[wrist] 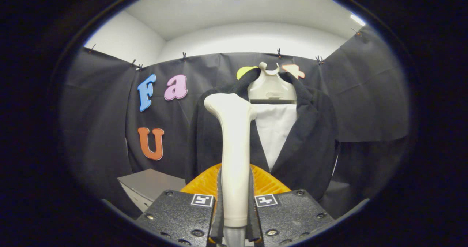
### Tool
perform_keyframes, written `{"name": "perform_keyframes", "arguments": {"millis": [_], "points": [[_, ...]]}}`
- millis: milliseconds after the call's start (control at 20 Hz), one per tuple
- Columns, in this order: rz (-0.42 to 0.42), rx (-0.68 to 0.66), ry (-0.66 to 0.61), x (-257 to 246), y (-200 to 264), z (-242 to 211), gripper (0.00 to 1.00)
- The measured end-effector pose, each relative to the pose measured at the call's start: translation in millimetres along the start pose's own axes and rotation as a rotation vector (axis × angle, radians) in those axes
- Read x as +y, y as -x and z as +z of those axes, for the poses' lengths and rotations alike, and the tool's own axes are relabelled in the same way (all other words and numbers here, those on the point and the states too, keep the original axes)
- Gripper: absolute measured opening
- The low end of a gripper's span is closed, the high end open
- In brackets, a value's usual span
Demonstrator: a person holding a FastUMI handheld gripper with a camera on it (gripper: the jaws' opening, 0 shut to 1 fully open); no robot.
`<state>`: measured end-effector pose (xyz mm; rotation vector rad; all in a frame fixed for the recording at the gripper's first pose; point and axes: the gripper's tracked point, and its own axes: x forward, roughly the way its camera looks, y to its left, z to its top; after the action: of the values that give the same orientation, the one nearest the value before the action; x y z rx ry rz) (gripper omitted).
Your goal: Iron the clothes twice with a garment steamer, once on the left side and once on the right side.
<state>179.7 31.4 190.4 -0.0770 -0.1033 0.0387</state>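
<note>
- Both fingers of the gripper [236, 203] clamp the garment steamer [234, 148] handle, held upright between them.
- Steamer head sits near the dark jacket [310, 137] (left lapel), hung on a pale hanger [271, 86] beyond.

The white garment steamer [234, 148] is held upright between the 2 fingers of the gripper [234, 203], pressed from both sides. Just beyond it, a dark jacket [310, 137] is hung on a pale hanger [271, 88].
</note>
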Motion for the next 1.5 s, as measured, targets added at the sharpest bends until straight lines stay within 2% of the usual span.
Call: {"name": "perform_keyframes", "arguments": {"millis": [400,900,1500], "points": [[0.039,0.087,0.006,-11,21,-55,0.28],[-0.038,0.199,0.022,-8,54,-133,0.28],[-0.133,0.344,0.052,3,81,-251,0.28]]}}
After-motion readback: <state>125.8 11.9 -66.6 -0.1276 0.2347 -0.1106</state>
